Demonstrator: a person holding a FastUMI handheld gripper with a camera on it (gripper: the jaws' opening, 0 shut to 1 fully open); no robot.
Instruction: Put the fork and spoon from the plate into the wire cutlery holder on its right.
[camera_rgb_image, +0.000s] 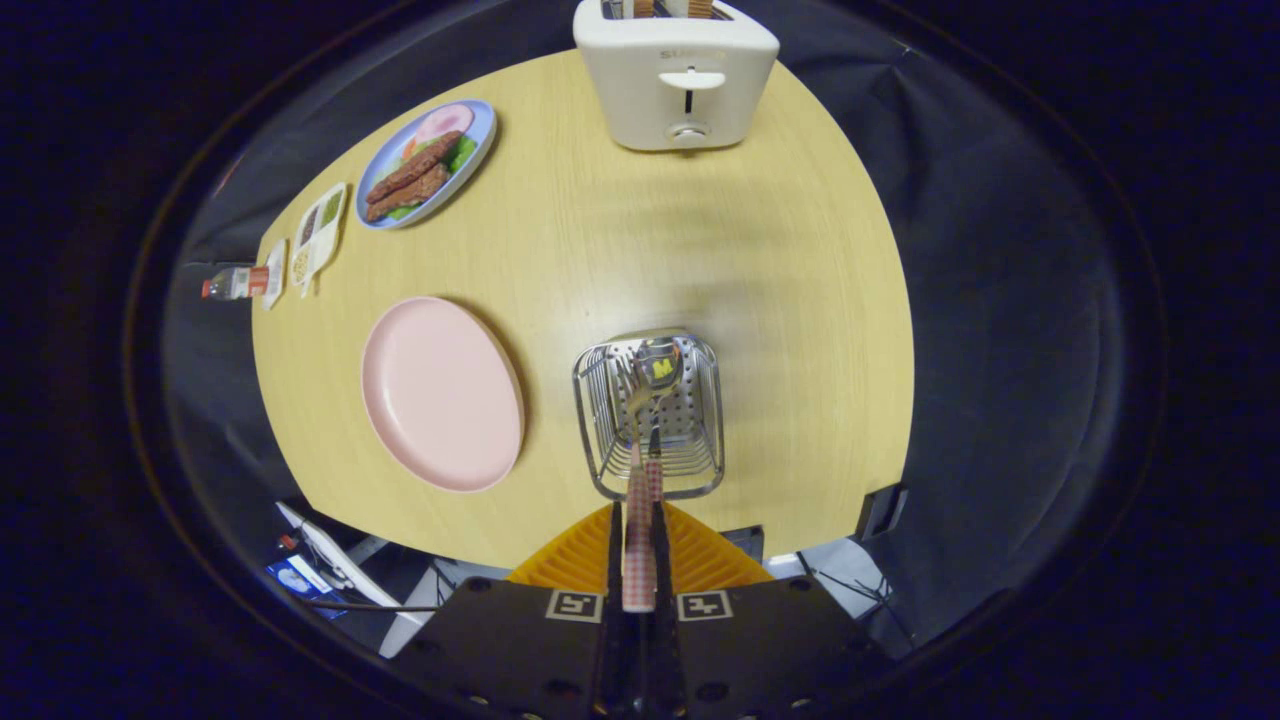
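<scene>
The gripper (640, 545) is seen with its jaws clamped on the checked handle of the spoon (657, 372), whose bowl hangs just ahead, inside the wire cutlery holder (648, 415). The fork (630, 385) is seen standing in the same holder beside it. The pink plate (440, 392) lies bare, left of the holder. A toaster (676, 75) stands well beyond.

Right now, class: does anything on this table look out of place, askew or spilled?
Nothing stands out. The pink plate lies flat and bare, the wire holder stands upright, and the gripper is shut on a checked handle, with the spoon inside the holder. No spill shows.
</scene>
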